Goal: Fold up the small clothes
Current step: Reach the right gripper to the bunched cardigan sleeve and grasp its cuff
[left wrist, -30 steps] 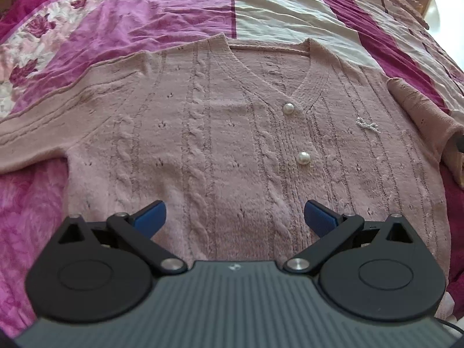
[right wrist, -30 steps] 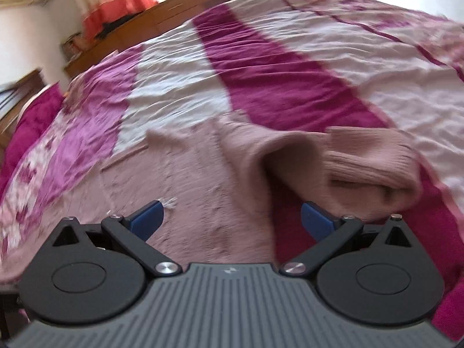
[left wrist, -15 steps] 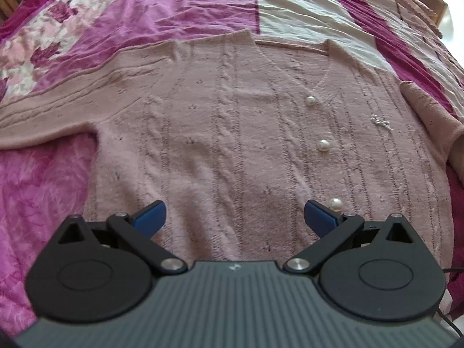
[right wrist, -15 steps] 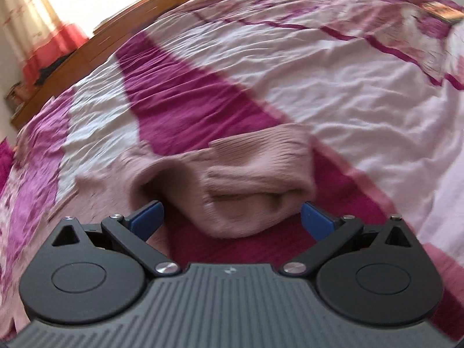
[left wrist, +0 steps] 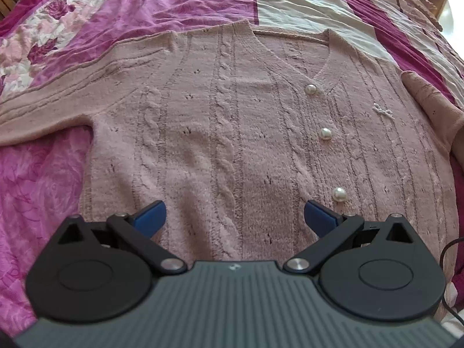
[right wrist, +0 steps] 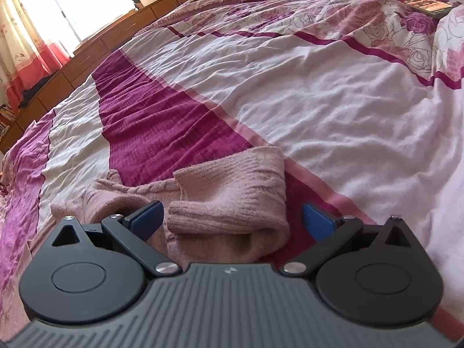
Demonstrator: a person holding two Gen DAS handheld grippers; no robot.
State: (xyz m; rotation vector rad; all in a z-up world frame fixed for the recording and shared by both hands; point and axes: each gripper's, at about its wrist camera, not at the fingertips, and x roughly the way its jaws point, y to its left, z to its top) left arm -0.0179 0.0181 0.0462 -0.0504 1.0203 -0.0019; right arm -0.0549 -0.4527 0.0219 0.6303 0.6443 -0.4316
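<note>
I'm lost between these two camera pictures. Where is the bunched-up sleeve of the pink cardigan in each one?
Left wrist view: the bunched sleeve lies at the far right edge, beside the cardigan body.
Right wrist view: the same sleeve fills the lower centre, just ahead of the open right gripper.
Shared landmark: the dark magenta stripe of the bedspread.

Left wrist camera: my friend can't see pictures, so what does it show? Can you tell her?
A pink cable-knit cardigan with three pearl buttons lies flat, front up, on a pink, magenta and white bedspread. The left gripper hovers open above its lower part, holding nothing. One sleeve stretches out to the left.
</note>
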